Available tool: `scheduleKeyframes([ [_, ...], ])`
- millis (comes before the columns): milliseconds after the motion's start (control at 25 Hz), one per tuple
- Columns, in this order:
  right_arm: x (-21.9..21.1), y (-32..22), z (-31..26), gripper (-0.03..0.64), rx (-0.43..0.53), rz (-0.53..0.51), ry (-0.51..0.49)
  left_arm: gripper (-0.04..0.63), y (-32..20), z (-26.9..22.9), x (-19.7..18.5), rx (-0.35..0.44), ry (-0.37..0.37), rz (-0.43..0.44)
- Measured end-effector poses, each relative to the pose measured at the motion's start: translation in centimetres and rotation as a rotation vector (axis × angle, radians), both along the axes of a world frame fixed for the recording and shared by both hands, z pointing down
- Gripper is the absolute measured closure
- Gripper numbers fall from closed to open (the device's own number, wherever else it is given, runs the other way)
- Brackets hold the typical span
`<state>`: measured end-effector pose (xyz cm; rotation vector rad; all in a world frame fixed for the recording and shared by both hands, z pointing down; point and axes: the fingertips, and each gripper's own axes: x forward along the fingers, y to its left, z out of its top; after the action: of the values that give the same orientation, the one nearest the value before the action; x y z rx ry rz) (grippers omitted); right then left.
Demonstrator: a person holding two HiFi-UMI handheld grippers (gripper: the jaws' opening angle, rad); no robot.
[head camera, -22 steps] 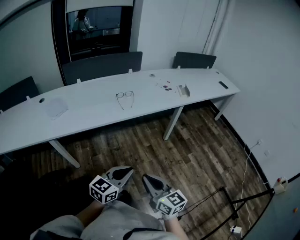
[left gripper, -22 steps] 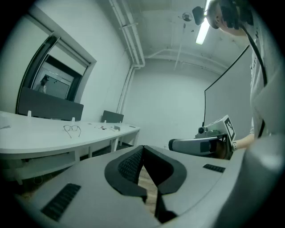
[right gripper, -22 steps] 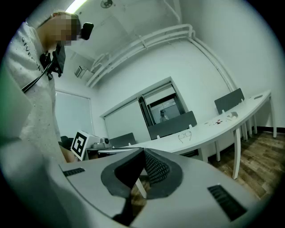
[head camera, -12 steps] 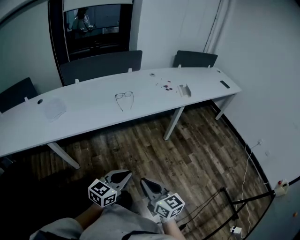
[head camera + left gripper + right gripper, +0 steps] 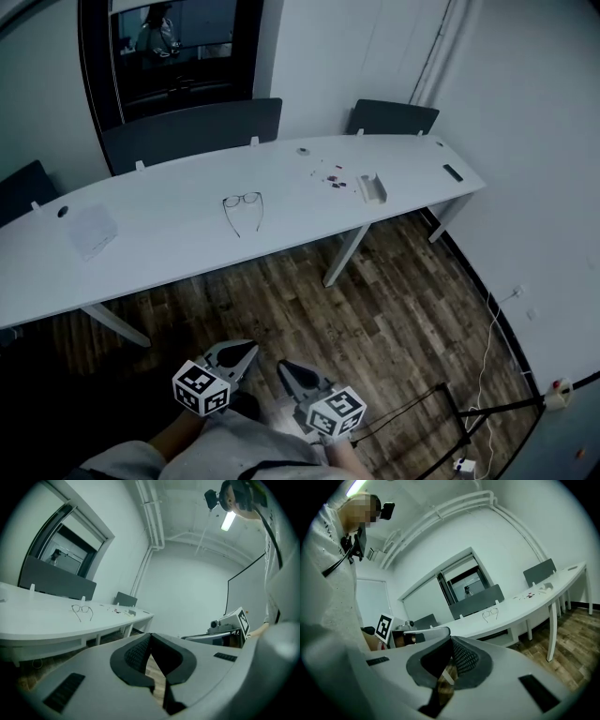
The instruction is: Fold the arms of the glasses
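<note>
Now, our left gripper (image 5: 251, 348): we hold it low, close to our body, over the wooden floor (image 5: 384, 319); its jaws are pressed together tip to tip with nothing between them.
Our right gripper (image 5: 282, 367): it sits just beside the left one, its jaws likewise closed and empty; both grippers point toward the table.
Marker cubes: we see one on each gripper, the left cube (image 5: 200, 388) and the right cube (image 5: 336, 412), nearest to us.
Table (image 5: 169, 248): long, white and gently curved, across the floor and well apart from both grippers.
Glasses (image 5: 242, 200): they lie on the table near its middle, lenses on the far side, both arms unfolded and stretched toward us; neither gripper touches them.
Sheet of paper (image 5: 92, 228): flat on the table, left of the glasses and well apart from them.
Small box (image 5: 372, 187): on the table to the right of the glasses, with a few small dark bits (image 5: 336, 178) near it.
Chair backs (image 5: 192, 131): dark, standing behind the table's far edge.
Window (image 5: 173, 47): a dark pane in the wall beyond the chairs.
</note>
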<state>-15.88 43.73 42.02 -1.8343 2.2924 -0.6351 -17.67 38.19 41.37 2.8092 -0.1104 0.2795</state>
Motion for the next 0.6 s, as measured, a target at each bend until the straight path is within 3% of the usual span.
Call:
scheduleKeyframes([
  [240,2.7,-9.2,-0.1,0.598,-0.004,-0.039,0.009,0.580,-9.5,-0.4,1.3,0.013,0.005,-0.065],
  [600,4.0,-21.6,1.3,0.598,-0.036,-0.111,0.019,0.580,-22.8,0.6,-0.7,0.009,-0.004,-0.200],
])
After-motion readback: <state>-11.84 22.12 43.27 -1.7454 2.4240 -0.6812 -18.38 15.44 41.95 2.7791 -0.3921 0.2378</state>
